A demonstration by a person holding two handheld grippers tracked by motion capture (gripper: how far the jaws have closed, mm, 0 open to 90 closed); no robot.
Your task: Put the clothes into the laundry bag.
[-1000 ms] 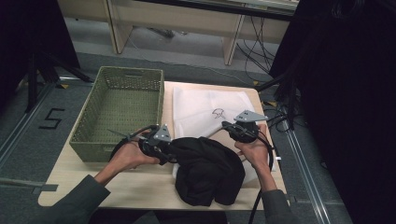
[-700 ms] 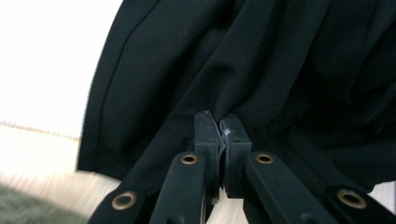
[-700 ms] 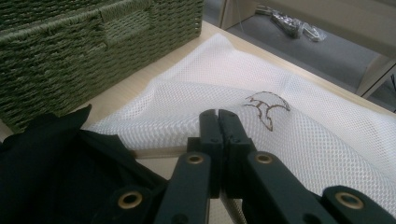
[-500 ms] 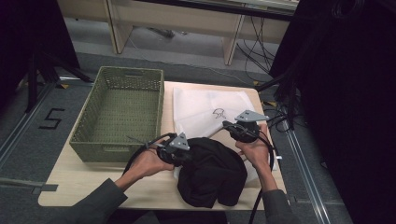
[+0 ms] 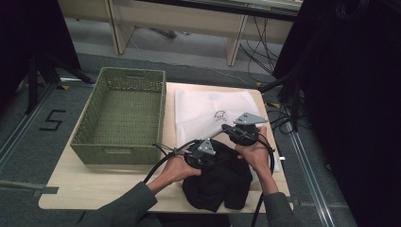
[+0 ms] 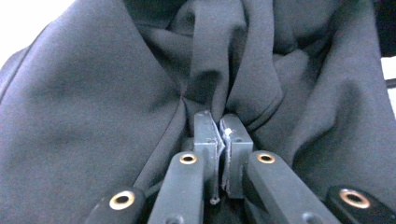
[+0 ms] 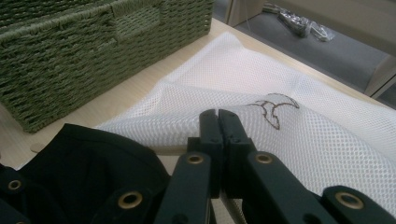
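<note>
We see the wooden surface (image 5: 94, 182) with green woven basket (image 5: 120, 116) at left, white mesh bag (image 5: 208, 111) beside it, black garment (image 5: 222, 182) bunched at the near edge, overlapping the bag. Left gripper (image 6: 219, 135) has just clenched its jaws on a garment fold. Right gripper (image 7: 218, 128) jaws clamped on the mesh bag's edge.

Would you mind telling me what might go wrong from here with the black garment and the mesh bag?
1. The left gripper pinches only a small fold of the black garment, so it may slip.
2. The right gripper holds the white mesh bag by its edge; the opening could sag shut.
</note>
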